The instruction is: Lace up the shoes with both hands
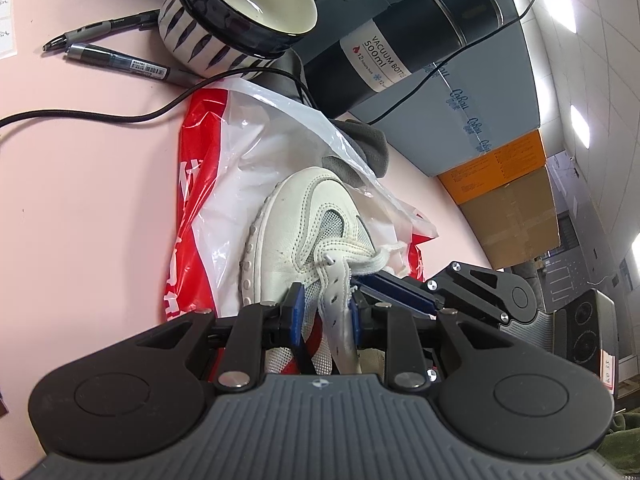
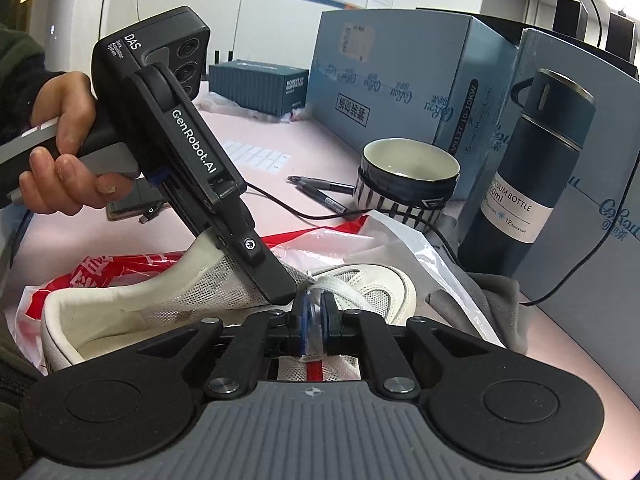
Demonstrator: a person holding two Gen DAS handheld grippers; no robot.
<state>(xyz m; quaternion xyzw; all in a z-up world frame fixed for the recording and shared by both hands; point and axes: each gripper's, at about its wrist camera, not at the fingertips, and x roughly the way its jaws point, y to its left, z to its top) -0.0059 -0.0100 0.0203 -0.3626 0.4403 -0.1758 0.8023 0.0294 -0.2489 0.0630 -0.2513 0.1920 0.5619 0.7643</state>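
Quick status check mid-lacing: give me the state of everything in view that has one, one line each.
Left tongs: closed on the shoe's eyelet flap.
Right tongs: nearly shut, clear lace tip between the pads.
White shoe: lying on the plastic bag, only partly laced.
Lace: threaded through the front eyelets, untied.
Plastic bag: flat, crumpled under the shoe.
Bowl: upright, empty.
Vacuum bottle: upright, capped.
Pens: lying flat on the table.

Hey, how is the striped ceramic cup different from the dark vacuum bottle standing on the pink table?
The striped ceramic cup is short and wide; the dark vacuum bottle is tall and slim. The cup is open on top, showing a cream inside; the bottle is capped. The cup carries dark stripes on white; the bottle is plain dark blue with a white label. Both stand upright behind the white sneaker.
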